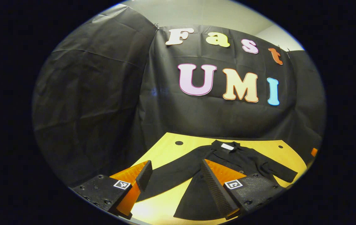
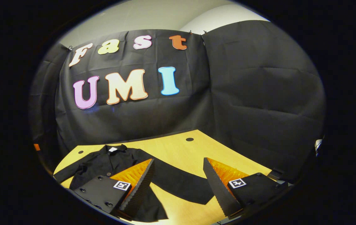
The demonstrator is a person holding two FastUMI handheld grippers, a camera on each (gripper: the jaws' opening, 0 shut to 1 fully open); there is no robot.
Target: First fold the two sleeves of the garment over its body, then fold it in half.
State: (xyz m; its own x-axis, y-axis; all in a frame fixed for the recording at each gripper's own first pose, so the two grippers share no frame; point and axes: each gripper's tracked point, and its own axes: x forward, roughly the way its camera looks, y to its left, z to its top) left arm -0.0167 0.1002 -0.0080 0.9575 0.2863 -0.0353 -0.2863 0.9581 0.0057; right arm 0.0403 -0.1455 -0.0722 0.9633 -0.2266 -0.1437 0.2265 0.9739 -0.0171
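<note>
A black long-sleeved collared garment (image 1: 228, 159) lies flat on a yellow wooden tabletop (image 1: 165, 150), both sleeves spread outward, neither folded yet. The left gripper (image 1: 178, 178) hovers above one sleeve, fingers wide apart and empty. The right gripper (image 2: 178, 181) hovers above the other sleeve (image 2: 181, 182), equally spread and empty. Risk: pinching only a cuff could drag the body askew. One cuff lies near the tabletop edge; bare wood surrounds the collar.

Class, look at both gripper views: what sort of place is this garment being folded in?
Probably a staged recording booth, not a home. Black cloth walls hang around a bare wooden table, a black garment lies spread on it with sleeves out, and the left gripper and right gripper hover open above.
</note>
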